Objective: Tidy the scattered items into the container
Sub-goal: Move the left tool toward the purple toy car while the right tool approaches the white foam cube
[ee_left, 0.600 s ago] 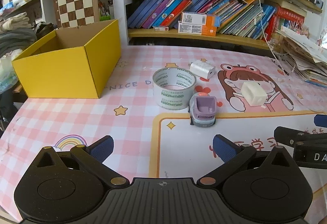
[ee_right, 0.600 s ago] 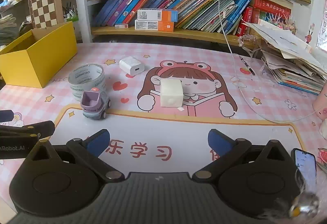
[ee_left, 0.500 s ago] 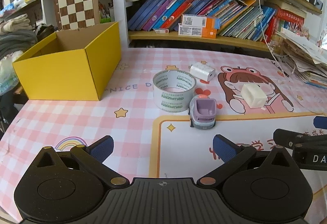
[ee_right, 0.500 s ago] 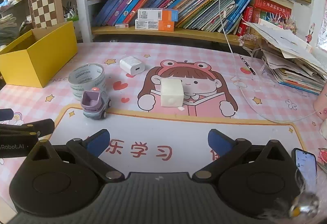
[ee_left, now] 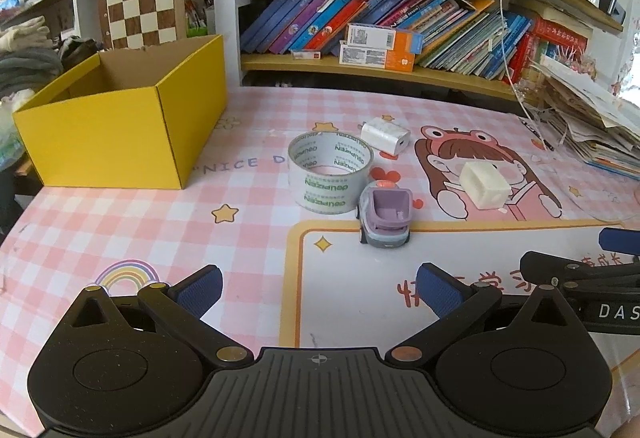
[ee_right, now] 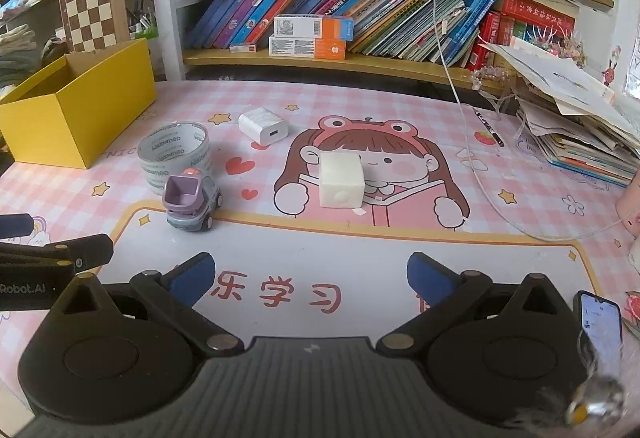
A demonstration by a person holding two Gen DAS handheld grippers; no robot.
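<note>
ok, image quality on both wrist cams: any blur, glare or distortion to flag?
Left wrist: sharp, even daylight, strong fisheye bending the bookshelf and yellow box; dark vignette in the corners. Right wrist: equally sharp on the toy truck and white cube; a blurred, shiny blob smears the lower right corner.

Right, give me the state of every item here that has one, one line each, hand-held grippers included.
yellow box: open-topped, upright, nothing visible inside.
tape roll: standing on its flat side, on the mat.
toy truck: upright on its wheels, touching or nearly touching the tape roll.
white charger: lying flat, unplugged.
white cube: resting on the mat, apart from the others.
left hand-held gripper: open, empty.
right hand-held gripper: open, empty.
</note>
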